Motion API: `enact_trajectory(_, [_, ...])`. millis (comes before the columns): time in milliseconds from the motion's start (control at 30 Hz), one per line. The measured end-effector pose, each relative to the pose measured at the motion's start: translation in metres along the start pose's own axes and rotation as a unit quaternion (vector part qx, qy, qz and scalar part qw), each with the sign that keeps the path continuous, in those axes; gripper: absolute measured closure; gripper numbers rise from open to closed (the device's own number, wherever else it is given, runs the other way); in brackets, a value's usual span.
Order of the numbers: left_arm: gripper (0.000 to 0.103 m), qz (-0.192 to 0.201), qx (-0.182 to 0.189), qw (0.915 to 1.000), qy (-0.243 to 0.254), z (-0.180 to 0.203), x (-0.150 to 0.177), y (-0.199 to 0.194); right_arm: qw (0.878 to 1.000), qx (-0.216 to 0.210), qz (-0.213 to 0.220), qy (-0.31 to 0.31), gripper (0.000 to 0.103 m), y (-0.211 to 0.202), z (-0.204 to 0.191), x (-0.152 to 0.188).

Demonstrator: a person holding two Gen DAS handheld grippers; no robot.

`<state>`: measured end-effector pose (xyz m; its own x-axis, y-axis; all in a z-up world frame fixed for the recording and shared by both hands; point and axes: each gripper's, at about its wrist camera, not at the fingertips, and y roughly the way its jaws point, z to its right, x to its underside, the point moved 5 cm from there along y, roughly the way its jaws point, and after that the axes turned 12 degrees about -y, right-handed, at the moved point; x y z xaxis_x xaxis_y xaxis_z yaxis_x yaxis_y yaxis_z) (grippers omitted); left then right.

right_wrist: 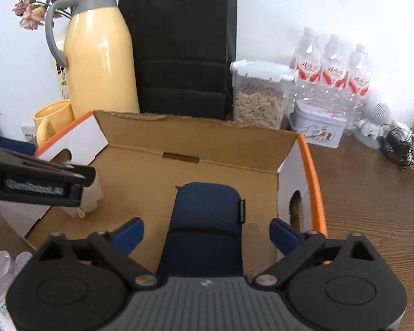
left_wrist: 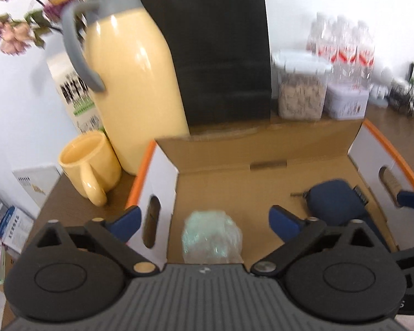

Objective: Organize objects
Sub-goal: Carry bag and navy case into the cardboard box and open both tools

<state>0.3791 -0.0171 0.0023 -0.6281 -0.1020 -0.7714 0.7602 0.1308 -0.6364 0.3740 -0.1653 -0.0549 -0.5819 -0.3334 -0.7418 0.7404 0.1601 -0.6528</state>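
Observation:
An open cardboard box (left_wrist: pixel 262 149) with orange-edged white end walls stands on the wooden table. On its floor lies a pale green, clear-wrapped bundle (left_wrist: pixel 211 237), between the spread blue fingers of my left gripper (left_wrist: pixel 205 222); the pads do not touch it. A navy zip pouch (right_wrist: pixel 207 220) lies in the box's right half, also seen as the pouch (left_wrist: pixel 334 201) from the left. My right gripper (right_wrist: pixel 207 233) straddles it with jaws wide, a gap on both sides. The left gripper's black body (right_wrist: pixel 36 184) shows in the right wrist view over the box's left end.
Behind the box stand a yellow thermos jug (right_wrist: pixel 99 55), a yellow mug (left_wrist: pixel 88 165), a black paper bag (right_wrist: pixel 179 47), a clear food container (right_wrist: pixel 259 96), water bottles (right_wrist: pixel 331 63) and a white tin (right_wrist: pixel 320 129). Tangled cables (right_wrist: pixel 405 149) lie at the right.

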Motion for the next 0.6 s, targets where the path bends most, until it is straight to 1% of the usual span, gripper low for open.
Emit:
enact_trajectory(100, [0.000,0.018,0.005,0.9998,-0.011,-0.004,-0.003,-0.016,1.000,0.001,0.014,0.014,0.004,-0.012,0.004,0.001])
enact_trajectory(133, [0.000,0.023,0.009,0.9995,-0.018,-0.006,-0.003,-0.021,1.000,0.001,0.022,0.017,0.002,-0.018,0.005,0.002])
enact_trajectory(167, [0.000,0.029,0.014,0.9991,-0.026,-0.008,-0.003,-0.026,0.999,0.001,0.031,0.018,0.000,-0.024,0.006,0.002])
enact_trajectory(300, [0.000,0.055,0.026,0.9973,-0.042,-0.019,0.001,-0.049,0.997,0.006,0.077,0.023,0.000,-0.058,0.007,0.004])
enact_trajectory(400, [0.000,0.071,0.031,0.9954,-0.056,-0.029,0.007,-0.068,0.993,0.006,0.111,0.024,0.000,-0.088,0.006,0.006])
enact_trajectory(600, [0.000,0.120,0.040,0.9900,-0.062,-0.050,0.025,-0.116,0.987,0.015,0.160,0.016,0.000,-0.139,-0.005,0.020])
